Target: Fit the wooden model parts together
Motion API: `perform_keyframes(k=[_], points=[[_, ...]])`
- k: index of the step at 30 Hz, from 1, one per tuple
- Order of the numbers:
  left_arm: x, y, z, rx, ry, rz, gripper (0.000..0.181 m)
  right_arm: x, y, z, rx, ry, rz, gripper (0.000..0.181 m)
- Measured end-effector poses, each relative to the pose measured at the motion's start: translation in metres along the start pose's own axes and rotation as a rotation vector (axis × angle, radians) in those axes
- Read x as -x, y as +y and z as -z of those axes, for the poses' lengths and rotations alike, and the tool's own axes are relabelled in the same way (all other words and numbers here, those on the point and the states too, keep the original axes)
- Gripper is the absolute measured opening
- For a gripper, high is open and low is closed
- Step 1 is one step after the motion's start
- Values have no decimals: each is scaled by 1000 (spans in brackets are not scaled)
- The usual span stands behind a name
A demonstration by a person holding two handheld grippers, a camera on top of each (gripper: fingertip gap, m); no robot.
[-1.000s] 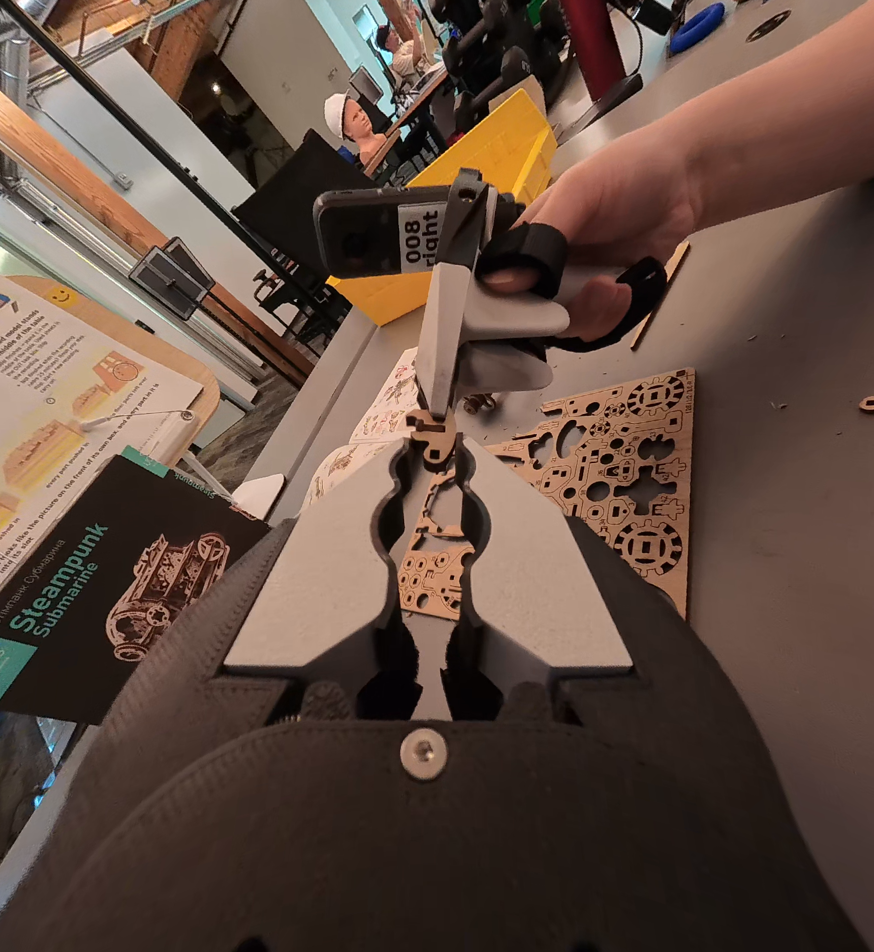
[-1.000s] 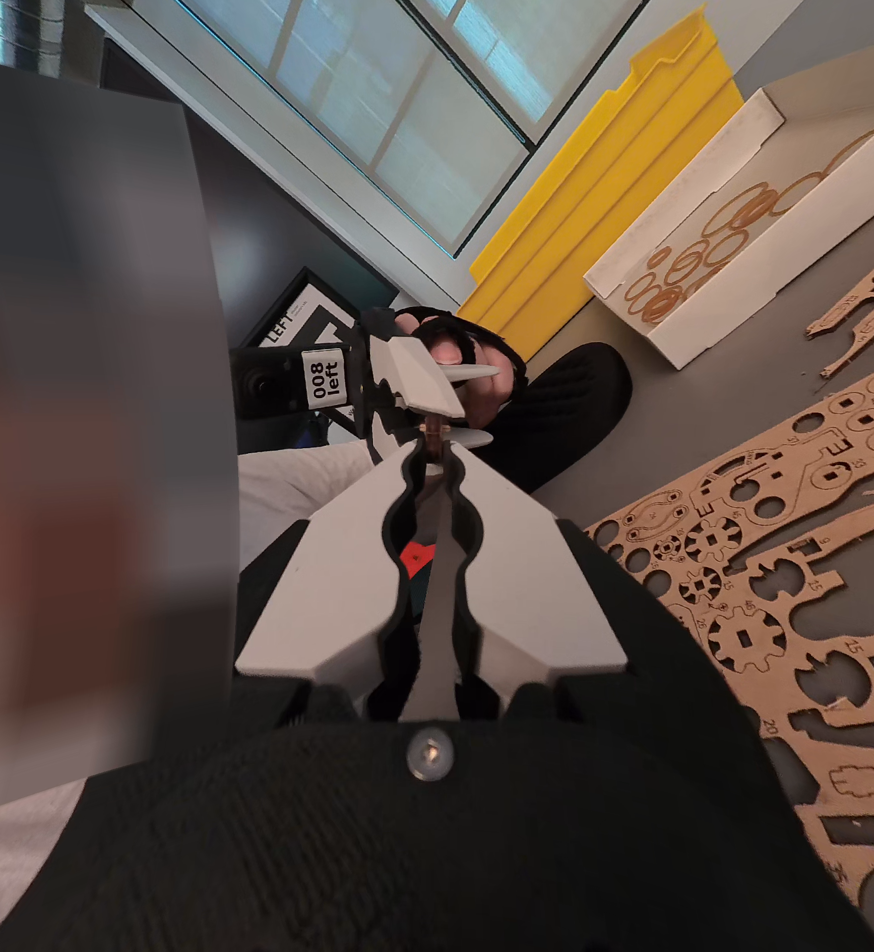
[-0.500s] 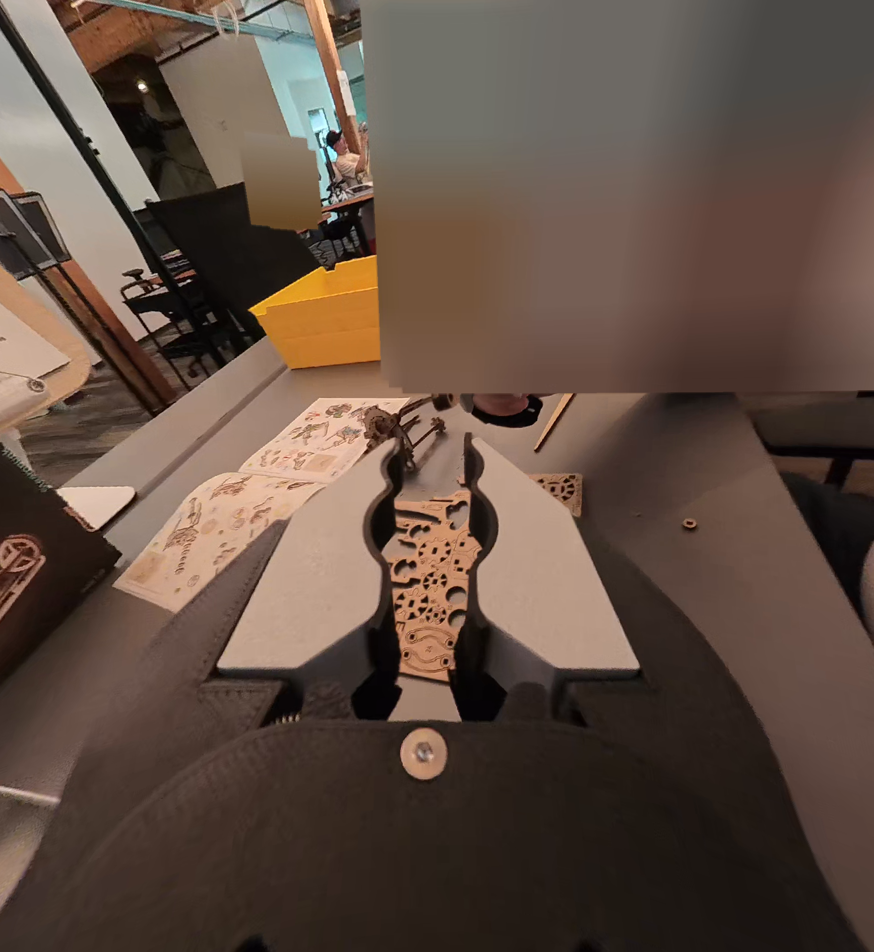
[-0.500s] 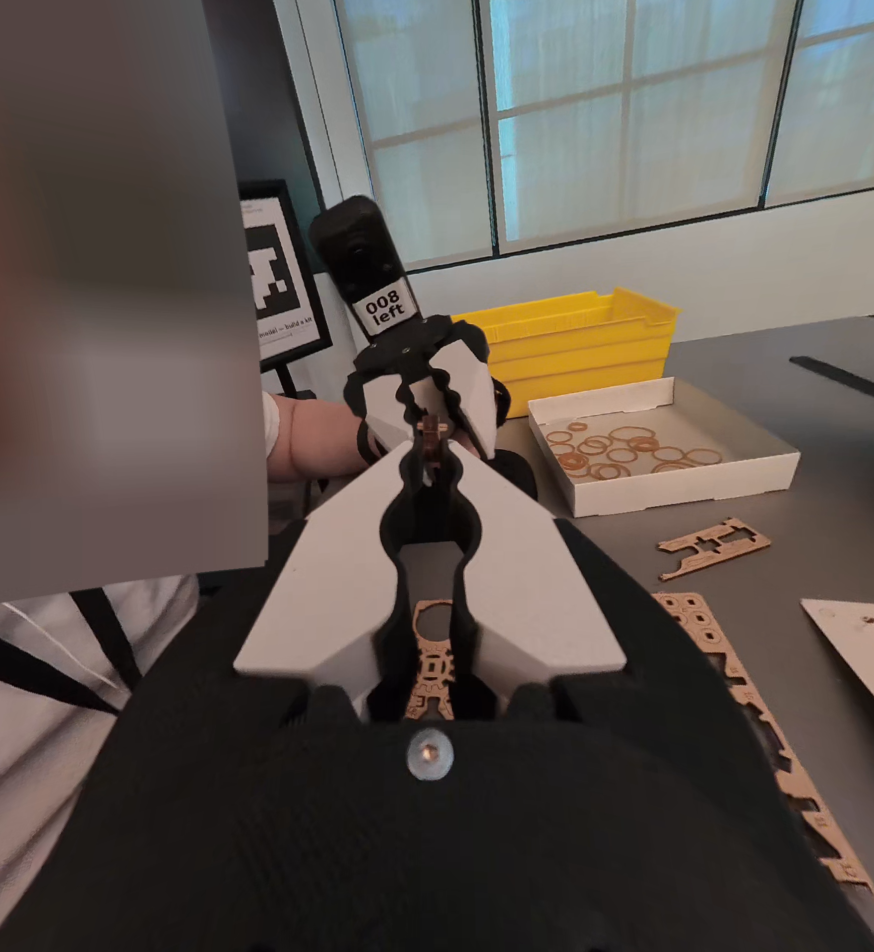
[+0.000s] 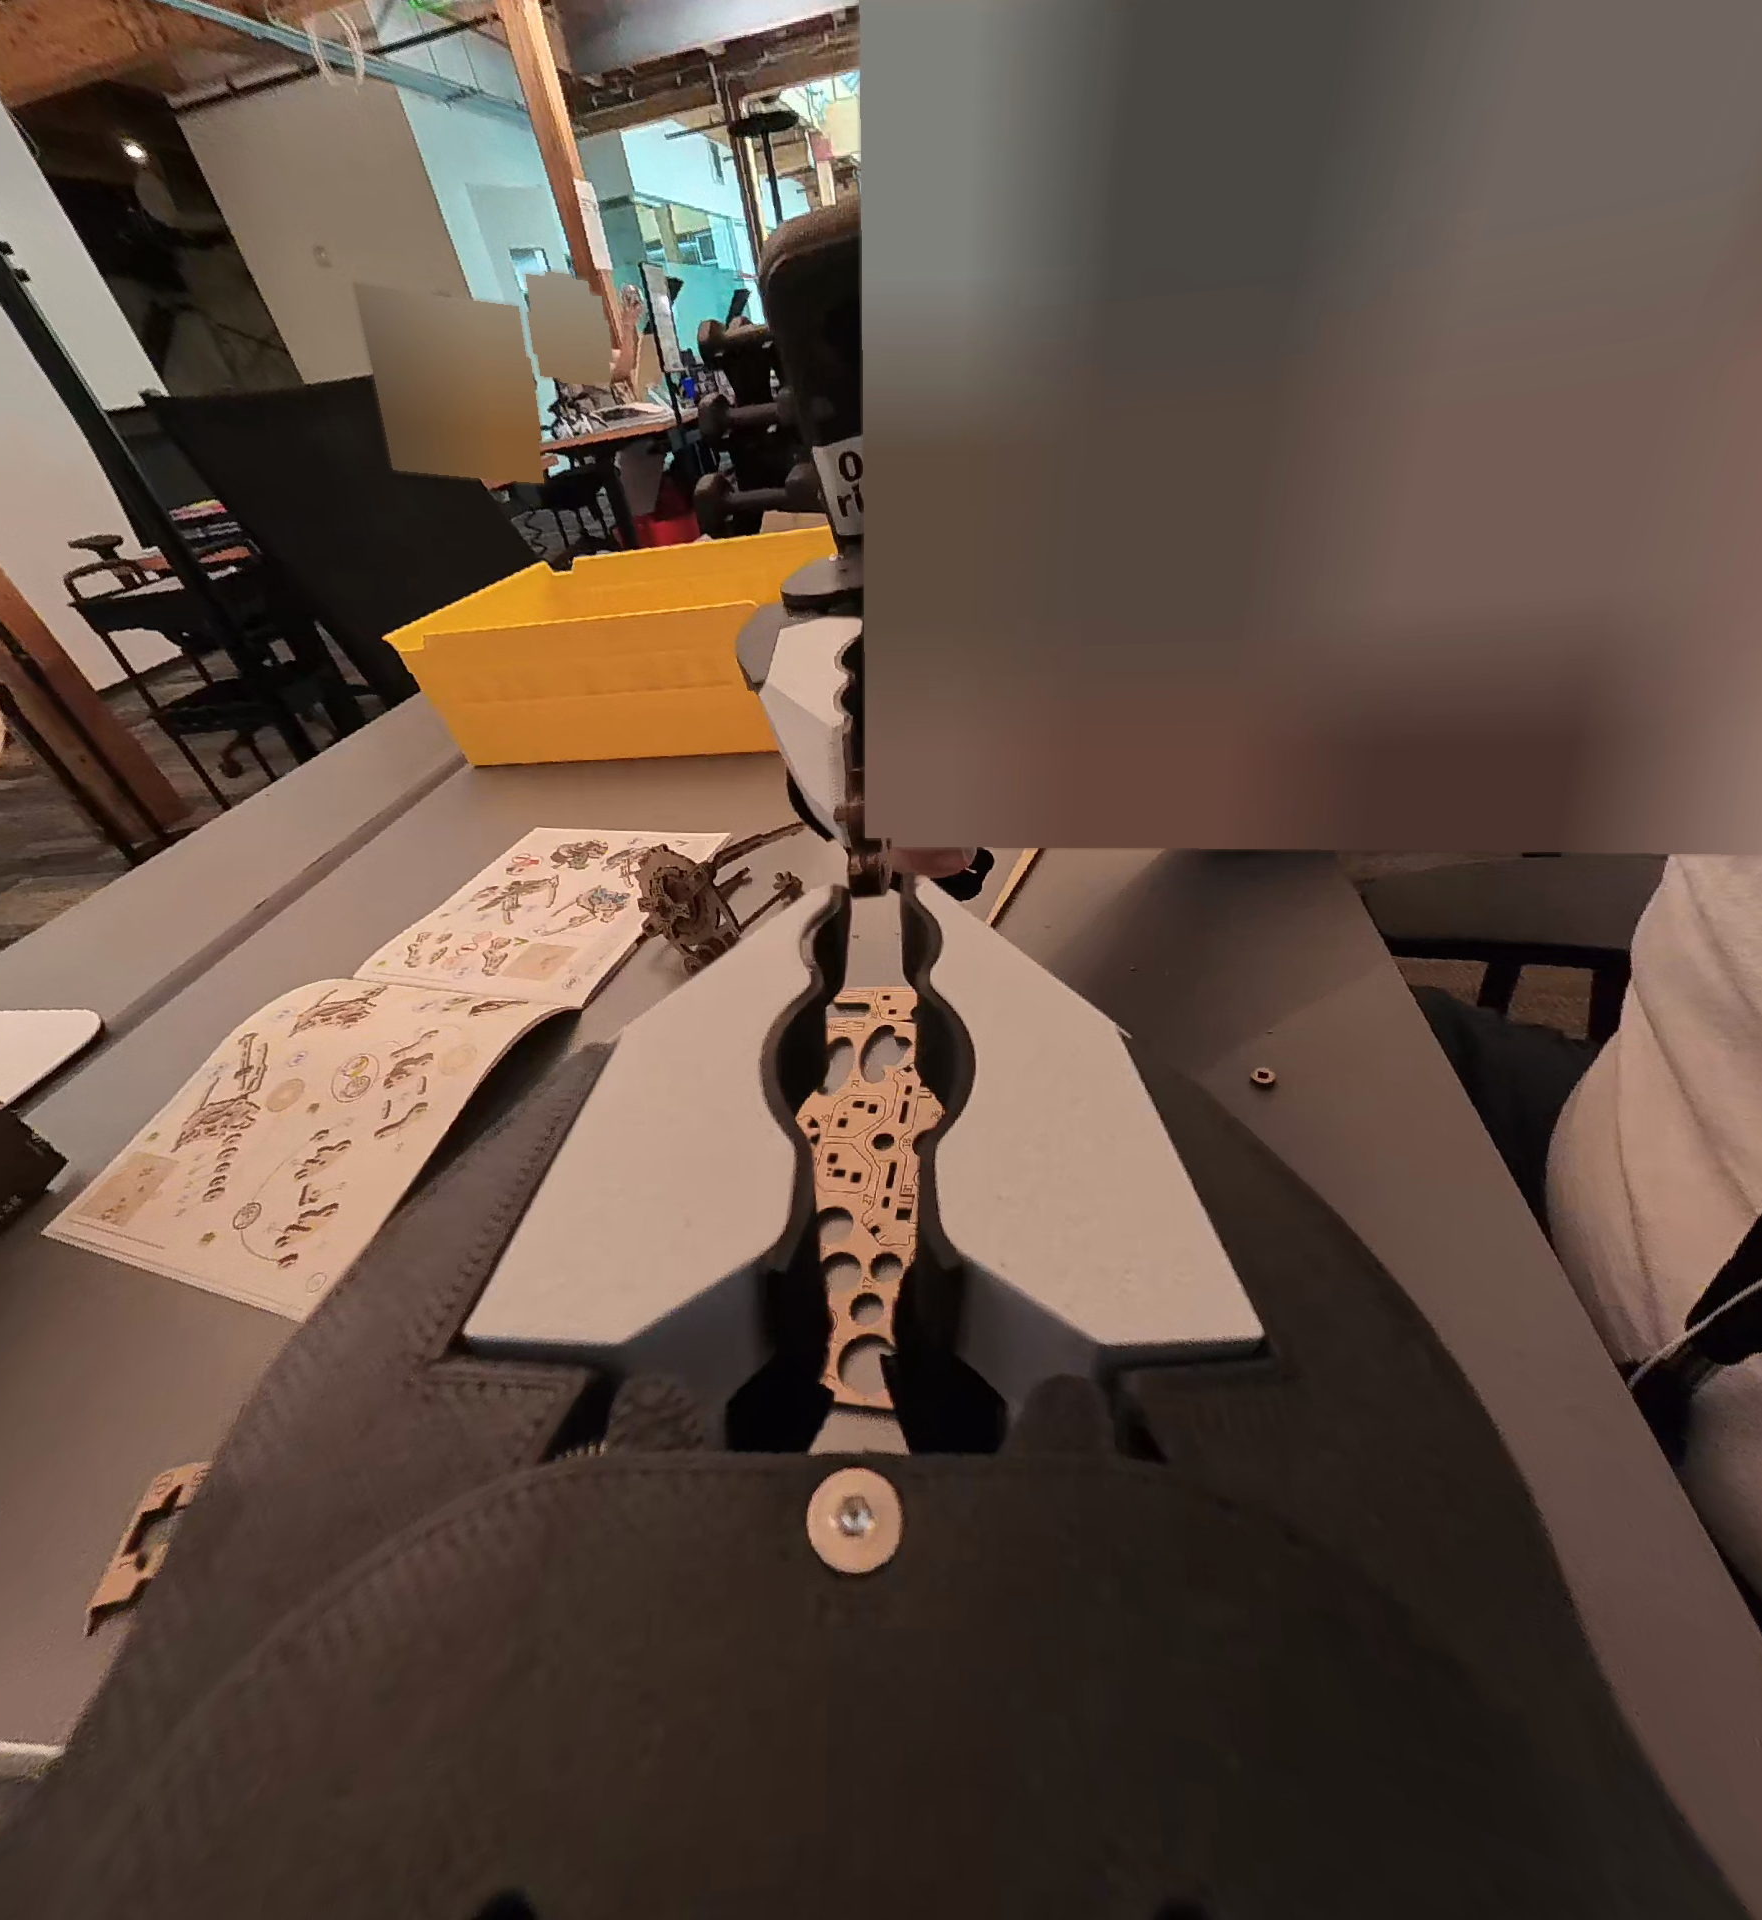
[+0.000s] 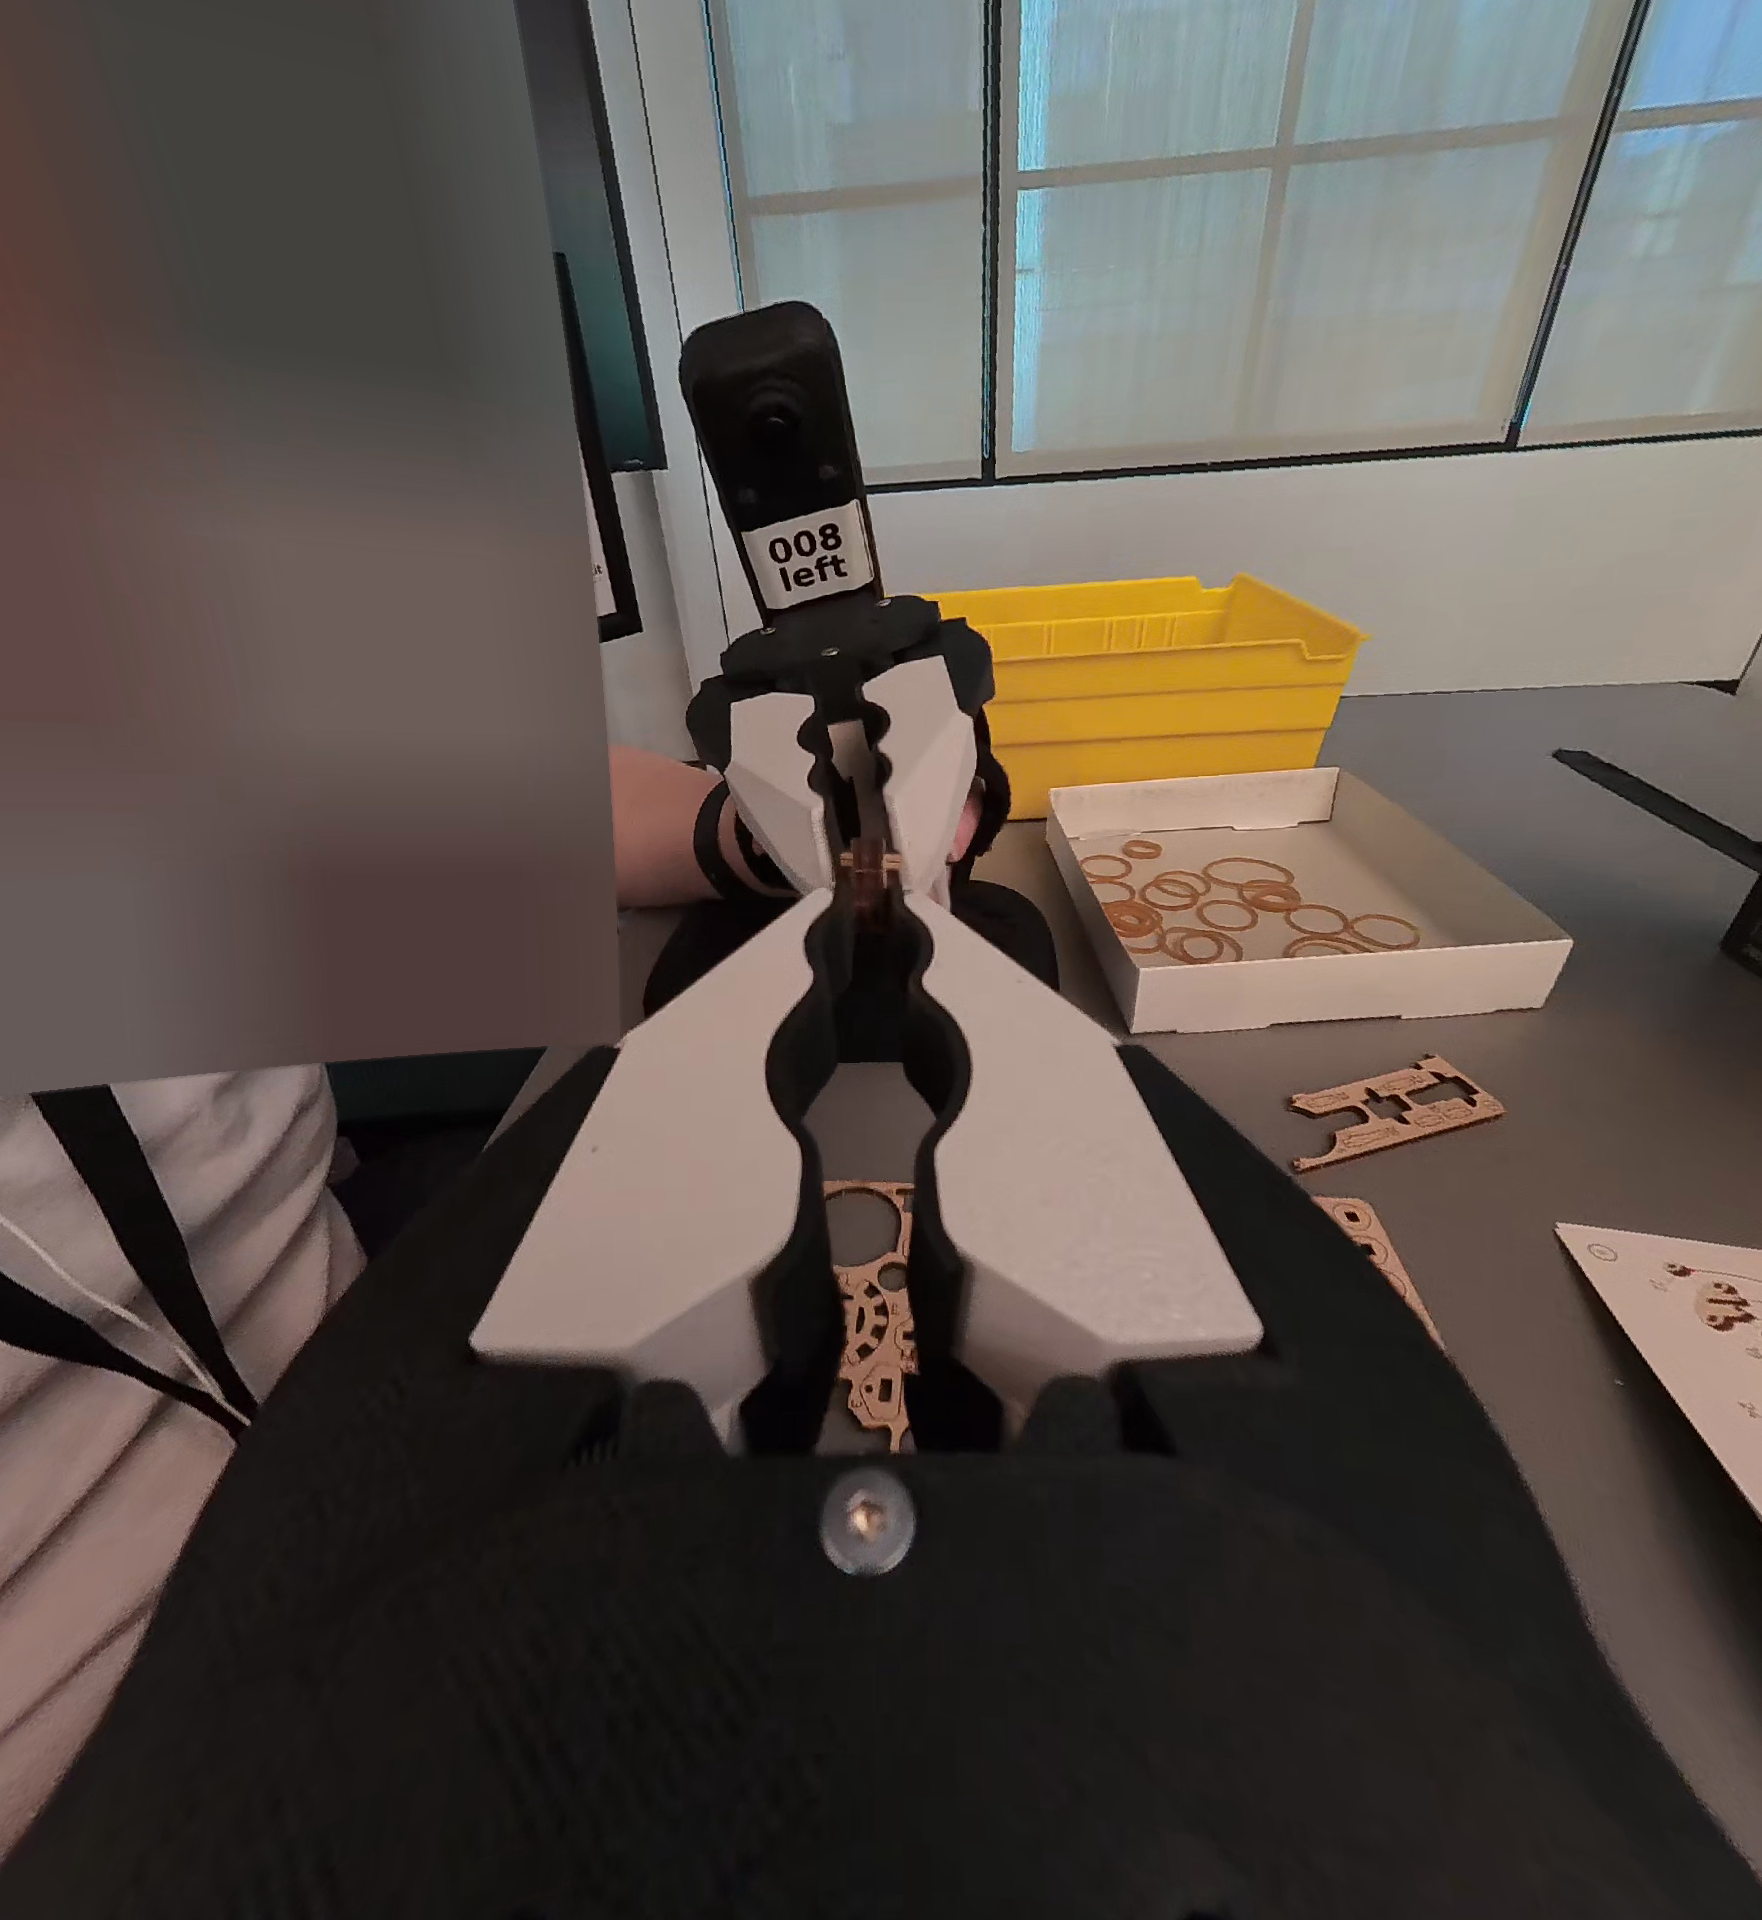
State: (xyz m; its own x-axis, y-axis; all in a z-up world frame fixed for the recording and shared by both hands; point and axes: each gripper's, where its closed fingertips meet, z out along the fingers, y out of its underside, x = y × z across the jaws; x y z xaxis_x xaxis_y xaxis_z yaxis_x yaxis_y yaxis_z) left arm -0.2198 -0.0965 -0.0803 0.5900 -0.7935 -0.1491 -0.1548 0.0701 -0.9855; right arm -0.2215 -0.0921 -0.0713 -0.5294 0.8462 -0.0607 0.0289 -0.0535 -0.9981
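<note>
Both grippers met tip to tip above the grey worktop [image 6: 1479, 1174], facing each other. The right gripper [image 6: 864, 902] had its jaws closed on a small wooden part [image 6: 864, 878] pinched at the very tips; the left gripper [image 6: 861, 847], opposite, had its jaws closed on the same part from the far side, so the part lay between the two pairs of tips, clear of the worktop. In the left wrist view the left gripper [image 5: 869, 896] showed the part [image 5: 866, 871] just at its tips, with the right gripper [image 5: 841, 805] largely hidden behind a blurred patch. Below the jaws a cut-out sheet [image 5: 872, 1143] lay flat on the worktop. To the side lay an open booklet [image 5: 337, 1081], a dark wooden assembly [image 5: 685, 904] beside it, and a yellow bin [image 5: 607, 655] farther back. A white tray [image 6: 1303, 987] held wooden rings [image 6: 1220, 909]; a loose offcut [image 6: 1396, 1107] lay near it.
</note>
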Motion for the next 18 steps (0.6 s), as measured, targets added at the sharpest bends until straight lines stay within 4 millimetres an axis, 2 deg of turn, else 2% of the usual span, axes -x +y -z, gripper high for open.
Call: perform_keyframes(k=[3, 8, 18], points=[[1, 0, 0, -10, 4, 23, 5, -1, 2, -1, 1, 2, -4, 3], [5, 4, -1, -11, 40, 160, 4, -6, 5, 0, -16, 18, -49, 3], [23, 19, 0, -5, 72, 424, 6, -27, 18, -2, -59, 102, -379, 3]])
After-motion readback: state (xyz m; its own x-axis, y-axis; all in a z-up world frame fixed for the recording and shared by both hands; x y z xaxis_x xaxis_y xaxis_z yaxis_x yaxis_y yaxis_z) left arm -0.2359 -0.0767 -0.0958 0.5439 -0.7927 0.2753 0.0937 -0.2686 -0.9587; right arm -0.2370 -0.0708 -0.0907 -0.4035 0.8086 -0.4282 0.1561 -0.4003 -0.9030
